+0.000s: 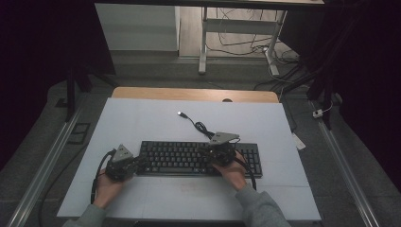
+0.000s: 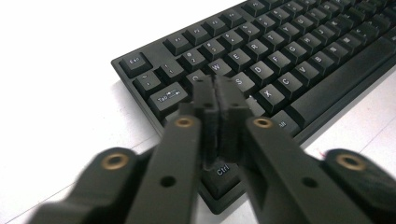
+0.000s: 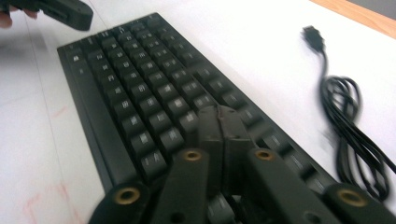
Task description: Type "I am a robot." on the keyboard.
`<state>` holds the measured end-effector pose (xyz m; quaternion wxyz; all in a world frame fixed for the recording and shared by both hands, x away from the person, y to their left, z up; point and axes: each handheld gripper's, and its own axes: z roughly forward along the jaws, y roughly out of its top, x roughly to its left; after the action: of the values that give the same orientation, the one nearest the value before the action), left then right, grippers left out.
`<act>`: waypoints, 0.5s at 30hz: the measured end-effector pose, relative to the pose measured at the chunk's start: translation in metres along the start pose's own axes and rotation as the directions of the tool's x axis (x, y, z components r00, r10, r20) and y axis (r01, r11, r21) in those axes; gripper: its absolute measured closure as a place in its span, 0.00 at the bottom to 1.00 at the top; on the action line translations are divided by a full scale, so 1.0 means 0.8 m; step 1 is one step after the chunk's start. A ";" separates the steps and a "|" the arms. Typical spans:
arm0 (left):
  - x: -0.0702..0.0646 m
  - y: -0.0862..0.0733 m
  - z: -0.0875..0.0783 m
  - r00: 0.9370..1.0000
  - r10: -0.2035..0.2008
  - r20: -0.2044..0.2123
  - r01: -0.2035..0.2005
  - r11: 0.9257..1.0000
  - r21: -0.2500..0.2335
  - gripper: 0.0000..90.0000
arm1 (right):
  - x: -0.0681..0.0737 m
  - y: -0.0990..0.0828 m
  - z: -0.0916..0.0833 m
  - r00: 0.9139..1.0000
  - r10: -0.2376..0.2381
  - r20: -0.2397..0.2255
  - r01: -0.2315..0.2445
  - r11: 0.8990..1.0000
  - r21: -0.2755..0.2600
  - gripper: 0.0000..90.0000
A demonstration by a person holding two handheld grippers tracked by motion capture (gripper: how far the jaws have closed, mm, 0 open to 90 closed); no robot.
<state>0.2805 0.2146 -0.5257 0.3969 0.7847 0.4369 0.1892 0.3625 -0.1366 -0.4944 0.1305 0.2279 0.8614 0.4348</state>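
Black keyboard flat on white table cover, near the person's edge, long axis running left–right across the table. Cable trailing from its far side, loosely coiled, USB plug lying free on the cover, well apart from both tools.

Left gripper at the keyboard's left end; in the left gripper view jaws pressed together, nothing between them, tips over the far-left letter keys near Tab and Caps (contact with a keycap not resolvable from this angle). Keyboard stretching away to the right of the tips.

Right gripper above the right-centre of the key field, left of the numeric block. In the right gripper view jaws likewise together or very nearly so, holding nothing; picture blurred, so touching versus hovering left undecided. Keyboard running away toward the far left gripper; cable off to the right.

Judgement: key pressing with closed tips, one hand per half. Governing relation: keys lie directly beneath each tip, so next press calls for a short vertical dip; sideways travel along the long axis picks the key. Left-end keys nearer left hand, centre and right keys nearer right hand. Risk: closed tip wide enough to straddle two keycaps.
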 end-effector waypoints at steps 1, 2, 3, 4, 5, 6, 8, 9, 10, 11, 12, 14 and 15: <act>0.000 0.000 0.000 1.000 -0.001 -0.001 0.001 1.000 -0.005 0.86 | -0.002 -0.003 -0.004 1.000 0.007 0.009 -0.007 1.000 -0.004 0.79; 0.000 0.000 0.000 1.000 -0.002 -0.001 0.002 1.000 -0.009 0.86 | -0.002 -0.003 -0.004 1.000 0.007 0.009 -0.007 1.000 -0.004 0.79; 0.000 0.000 -0.001 1.000 -0.003 -0.001 0.003 1.000 -0.012 0.79 | -0.005 -0.008 -0.012 1.000 0.019 0.021 -0.019 1.000 -0.013 0.73; 0.000 0.000 -0.001 1.000 -0.004 0.001 0.004 1.000 -0.014 0.79 | -0.005 -0.008 -0.012 1.000 0.019 0.021 -0.019 1.000 -0.013 0.73; 0.000 0.000 0.000 1.000 -0.006 0.003 0.006 1.000 -0.014 0.76 | -0.006 -0.010 -0.015 1.000 0.019 0.024 -0.019 1.000 -0.016 0.70; 0.000 0.000 0.000 1.000 -0.007 0.005 0.007 1.000 -0.013 0.74 | -0.007 -0.013 -0.019 0.999 0.017 0.031 -0.017 1.000 -0.012 0.67; 0.000 0.000 0.000 1.000 -0.009 0.003 0.009 1.000 -0.011 0.70 | -0.008 -0.018 -0.024 0.999 0.017 0.039 -0.017 1.000 -0.017 0.64; 0.001 0.000 0.000 1.000 -0.010 0.003 0.010 1.000 -0.012 0.68 | -0.009 -0.020 -0.026 0.999 0.018 0.038 -0.018 1.000 -0.015 0.62; 0.001 -0.001 -0.001 1.000 -0.012 0.004 0.012 1.000 -0.012 0.66 | -0.009 -0.022 -0.029 0.999 0.020 0.039 -0.019 1.000 -0.016 0.61; 0.001 -0.001 -0.001 1.000 -0.014 0.002 0.014 1.000 -0.013 0.65 | -0.009 -0.024 -0.032 0.999 0.018 0.040 -0.017 1.000 -0.022 0.61; 0.002 -0.001 -0.001 1.000 -0.018 0.001 0.018 1.000 -0.014 0.63 | -0.010 -0.026 -0.035 0.999 0.016 0.044 -0.015 1.000 -0.024 0.60; 0.002 -0.001 -0.002 1.000 -0.024 0.000 0.024 1.000 -0.014 0.60 | -0.011 -0.031 -0.041 0.999 0.021 0.041 -0.020 0.999 -0.034 0.59; 0.002 -0.002 -0.002 1.000 -0.027 0.000 0.027 1.000 -0.013 0.58 | -0.011 -0.033 -0.045 0.999 0.024 0.046 -0.022 0.999 -0.033 0.59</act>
<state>0.2798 0.2173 -0.5259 0.4047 0.7762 0.4460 0.1866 0.3475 -0.1796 -0.4948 0.1492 0.2458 0.8483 0.4446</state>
